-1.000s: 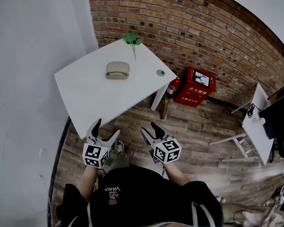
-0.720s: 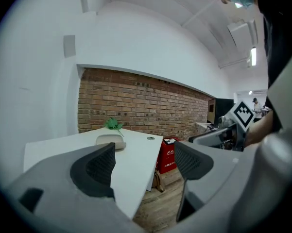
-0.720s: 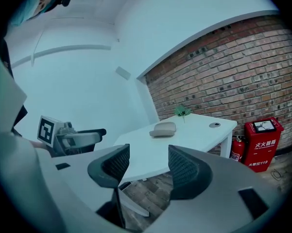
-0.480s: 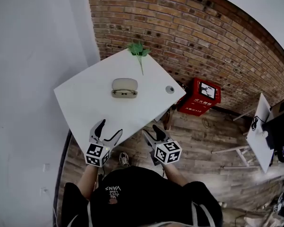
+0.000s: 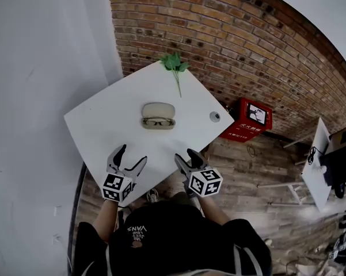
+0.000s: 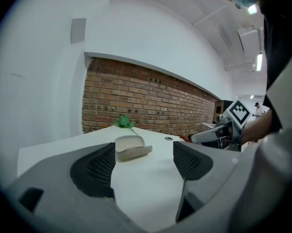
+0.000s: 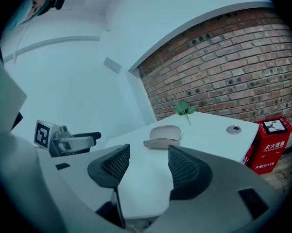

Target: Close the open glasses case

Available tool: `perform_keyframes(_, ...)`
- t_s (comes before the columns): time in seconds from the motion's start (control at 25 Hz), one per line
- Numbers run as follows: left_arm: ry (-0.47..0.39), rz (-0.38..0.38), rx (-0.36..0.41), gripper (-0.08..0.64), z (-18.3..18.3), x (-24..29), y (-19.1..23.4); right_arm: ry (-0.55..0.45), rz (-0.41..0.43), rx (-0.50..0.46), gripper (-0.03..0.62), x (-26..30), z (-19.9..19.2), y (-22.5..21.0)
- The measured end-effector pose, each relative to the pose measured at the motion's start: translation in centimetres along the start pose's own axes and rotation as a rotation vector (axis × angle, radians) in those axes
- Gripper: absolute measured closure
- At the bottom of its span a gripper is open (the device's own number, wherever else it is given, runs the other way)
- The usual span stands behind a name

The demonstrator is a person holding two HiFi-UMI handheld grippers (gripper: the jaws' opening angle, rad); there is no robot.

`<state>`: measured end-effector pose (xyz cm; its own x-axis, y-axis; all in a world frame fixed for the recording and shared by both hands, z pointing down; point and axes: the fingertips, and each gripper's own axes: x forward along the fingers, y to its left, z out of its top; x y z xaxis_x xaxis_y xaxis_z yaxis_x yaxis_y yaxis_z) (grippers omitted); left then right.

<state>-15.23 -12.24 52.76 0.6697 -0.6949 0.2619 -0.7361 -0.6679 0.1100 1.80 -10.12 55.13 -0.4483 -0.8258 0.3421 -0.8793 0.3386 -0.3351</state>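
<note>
Two tools, left gripper [image 5: 132, 155] and right gripper [image 5: 185, 156], hang with jaws apart and empty, pointed at the open glasses case [image 5: 158, 115] well ahead between them, probably to flank and shut it

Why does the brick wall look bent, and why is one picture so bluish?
Head view: a wide lens bows the red brick wall, though lighting is even. Left gripper view: a fisheye circle with black corners, natural colours. Right gripper view: the same curving, with a cool blue-green cast over the white square table.
</note>
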Motion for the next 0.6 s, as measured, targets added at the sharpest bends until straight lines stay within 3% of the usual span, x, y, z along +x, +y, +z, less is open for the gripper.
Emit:
perform_keyframes(0.2, 0.019, 0.005, -0.013, 0.178, -0.8, 1.2, 1.4, 0.035, 0.014, -0.009, 0.36, 2.1, -0.2, -0.7)
perform_keyframes(0.4, 0.048, 0.02, -0.022, 0.116, -0.9, 3.2, 2.1, 0.071, 0.051, -0.021, 0.359, 4.3, 0.0, -2.3)
perform_keyframes(0.6, 0.056, 0.068, -0.035, 0.083, -0.2, 5.2, 3.3, 0.144, 0.122, -0.12, 0.36, 7.0, 0.4, -3.5)
